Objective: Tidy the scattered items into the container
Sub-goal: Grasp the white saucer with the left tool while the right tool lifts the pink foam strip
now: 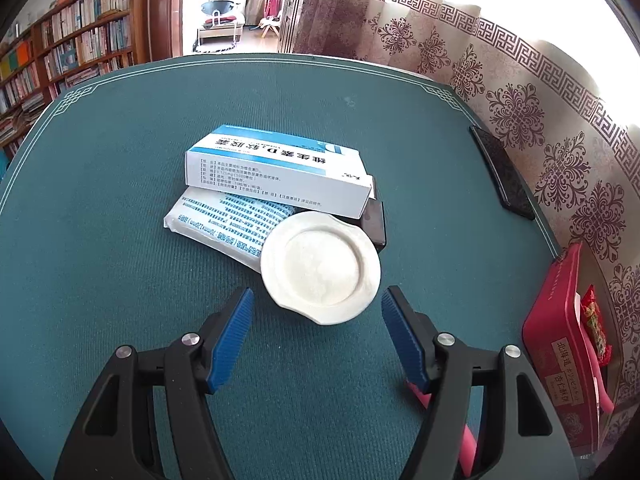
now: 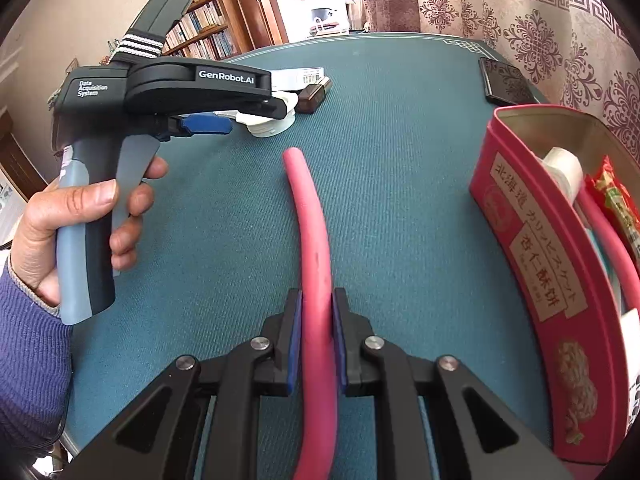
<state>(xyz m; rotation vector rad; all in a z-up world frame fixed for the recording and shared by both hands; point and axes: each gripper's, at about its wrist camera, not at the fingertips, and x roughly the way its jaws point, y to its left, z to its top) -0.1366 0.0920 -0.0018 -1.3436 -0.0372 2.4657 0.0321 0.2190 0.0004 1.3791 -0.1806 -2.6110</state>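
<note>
A pink foam stick (image 2: 312, 236) runs up the middle of the right wrist view, and my right gripper (image 2: 317, 312) is shut on it. The red tin (image 2: 532, 248) stands to its right, holding a white roll (image 2: 564, 166), a red snack packet (image 2: 616, 200) and another pink strip. My left gripper (image 1: 318, 300) is open just short of a small white dish (image 1: 320, 266), with nothing between its fingers. Behind the dish lie a white and blue medicine box (image 1: 280, 168), a white printed packet (image 1: 224, 220) and a dark brown block (image 1: 374, 220). The red tin (image 1: 560, 340) shows at right.
The green table mat (image 1: 120, 200) ends at a patterned curtain (image 1: 540, 100) on the right. A black flat object (image 1: 500, 170) lies near that edge. A person's hand (image 2: 80, 216) grips the left gripper's handle. Bookshelves (image 1: 60, 60) stand behind the table.
</note>
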